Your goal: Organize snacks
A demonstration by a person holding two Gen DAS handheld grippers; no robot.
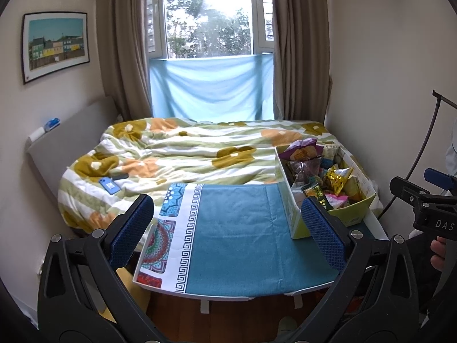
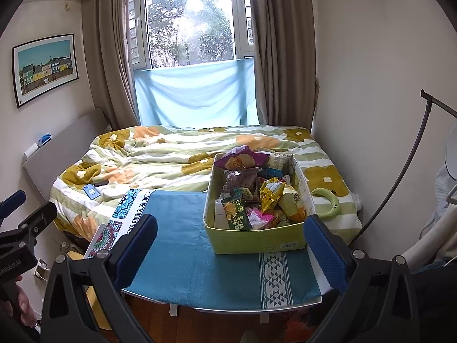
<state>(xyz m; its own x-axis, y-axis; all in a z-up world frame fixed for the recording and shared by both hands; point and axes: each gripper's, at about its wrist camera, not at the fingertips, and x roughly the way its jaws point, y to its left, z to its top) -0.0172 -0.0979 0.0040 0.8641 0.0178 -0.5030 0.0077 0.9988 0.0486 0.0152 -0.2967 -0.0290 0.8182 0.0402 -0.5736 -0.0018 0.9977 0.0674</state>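
A small table [image 2: 200,305] stood at the foot of the bed [image 2: 171,154], covered by a teal cloth [image 2: 185,243]. A green box [image 2: 257,240] of snacks [image 2: 251,194] sat on the cloth. On the quilt lay a blue phone [image 2: 90,191] and a green ring [image 2: 325,198].

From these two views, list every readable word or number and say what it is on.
"DAS": white letters on the right claw's black body.
"enRobot.AI": cut off at the edge, on the left claw's black body.
Snack packets in the box: print too small to read.
Barcode label on it: unreadable.
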